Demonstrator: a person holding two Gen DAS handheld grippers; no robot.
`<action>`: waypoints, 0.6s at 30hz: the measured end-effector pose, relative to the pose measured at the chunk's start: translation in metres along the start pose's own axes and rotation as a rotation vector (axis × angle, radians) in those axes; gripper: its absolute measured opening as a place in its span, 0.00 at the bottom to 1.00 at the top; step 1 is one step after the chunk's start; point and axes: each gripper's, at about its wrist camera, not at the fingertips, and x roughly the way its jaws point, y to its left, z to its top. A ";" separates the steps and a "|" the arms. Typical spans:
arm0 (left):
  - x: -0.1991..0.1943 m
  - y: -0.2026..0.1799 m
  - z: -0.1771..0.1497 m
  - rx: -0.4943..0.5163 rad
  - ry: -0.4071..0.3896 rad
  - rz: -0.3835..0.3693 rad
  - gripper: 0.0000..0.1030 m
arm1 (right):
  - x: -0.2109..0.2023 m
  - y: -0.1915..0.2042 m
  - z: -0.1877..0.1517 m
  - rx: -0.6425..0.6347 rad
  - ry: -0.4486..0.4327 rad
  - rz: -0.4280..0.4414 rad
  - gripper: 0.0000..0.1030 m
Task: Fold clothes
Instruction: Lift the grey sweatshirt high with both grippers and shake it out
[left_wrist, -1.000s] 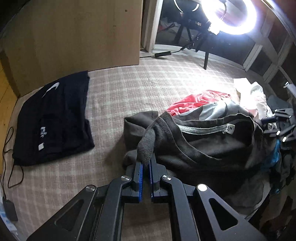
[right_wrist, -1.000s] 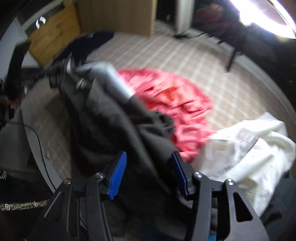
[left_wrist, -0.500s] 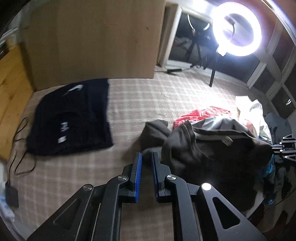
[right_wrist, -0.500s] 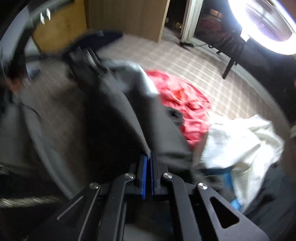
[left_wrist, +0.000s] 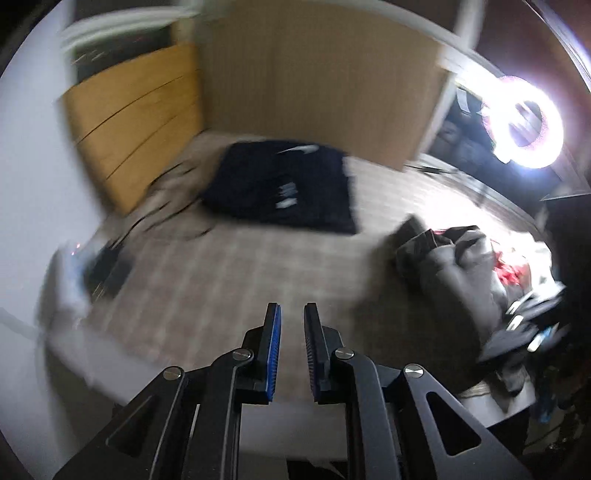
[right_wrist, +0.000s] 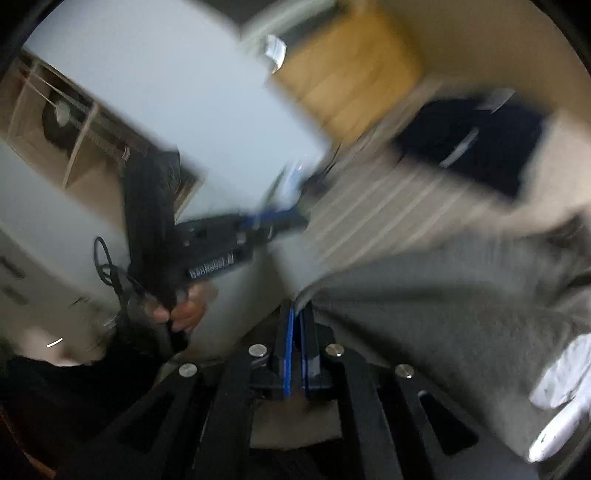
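Right gripper (right_wrist: 295, 314) clamped on the grey garment (right_wrist: 443, 314) edge — left gripper (left_wrist: 291, 314) slightly parted, nothing between, over the checked bedcover (left_wrist: 229, 266).

On the bed (left_wrist: 229, 280), a folded shirt (left_wrist: 288, 188) lies at upper centre of the left wrist view, before a wooden cabinet (left_wrist: 317, 77). A heap of clothes (left_wrist: 476, 280) sits at right, below a ring light (left_wrist: 524, 125) in the upper right. In the right wrist view, a sweatshirt (right_wrist: 443, 314) fills the lower right, with the left tongs (right_wrist: 291, 221) at centre left.
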 end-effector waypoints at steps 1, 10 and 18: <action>0.000 0.008 -0.007 -0.015 0.009 0.015 0.11 | 0.011 0.000 0.000 -0.014 0.081 -0.033 0.06; 0.062 -0.006 -0.048 -0.062 0.179 -0.114 0.33 | -0.106 -0.103 0.021 -0.197 0.116 -0.515 0.43; 0.074 -0.040 -0.075 -0.145 0.256 -0.107 0.46 | -0.084 -0.181 0.093 -0.408 0.242 -0.666 0.44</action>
